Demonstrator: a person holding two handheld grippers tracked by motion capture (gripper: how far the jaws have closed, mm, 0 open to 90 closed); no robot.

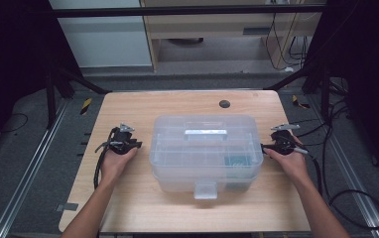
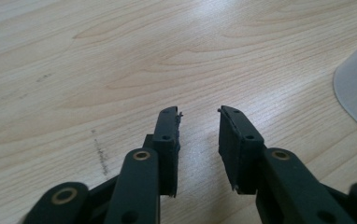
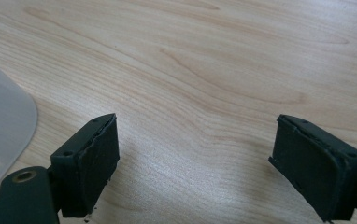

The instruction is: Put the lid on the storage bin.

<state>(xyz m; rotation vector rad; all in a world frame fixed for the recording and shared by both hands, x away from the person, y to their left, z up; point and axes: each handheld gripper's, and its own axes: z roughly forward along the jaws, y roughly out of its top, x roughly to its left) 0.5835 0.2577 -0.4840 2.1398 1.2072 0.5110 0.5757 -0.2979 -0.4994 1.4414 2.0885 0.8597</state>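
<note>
Wood-top table (image 1: 128, 208), dark frame rails either side, cables on the floor to the right. The clear plastic box (image 1: 206, 153) sits mid-table, lid on, grey handle (image 1: 206, 134) flat on top, front latch (image 1: 205, 190) facing you and, as far as I can tell, closed. Something teal (image 1: 237, 161) shows through the wall at its right front corner.

Your left gripper (image 1: 137, 145) is just beside the box's left wall, apart from it. In the left gripper view its fingers (image 2: 167, 140) stand at a narrow gap with bare wood between them and the box corner (image 2: 356, 84) off at the right edge. Your right gripper (image 1: 264, 147) is at the right wall, very close; I can't tell from above whether it touches. In the right gripper view its fingers (image 3: 90, 163) are spread wide, nothing between them, box edge (image 3: 1, 135) at the left.

Risks as I see them:
- Left gap looks too narrow to take a rim or wall. Go in like that and you likely shove the box sideways instead of gripping it.
- Uneven contact from the two sides could twist or slide it; smooth plastic on smooth wood won't resist much.
- Both grippers point low at the table. A tip could dig into the wood before it reaches the box.
- Lifting by the lid with an unsecured latch may open it and spill the contents.
- Mind the cable at your right forearm; it could snag.
</note>
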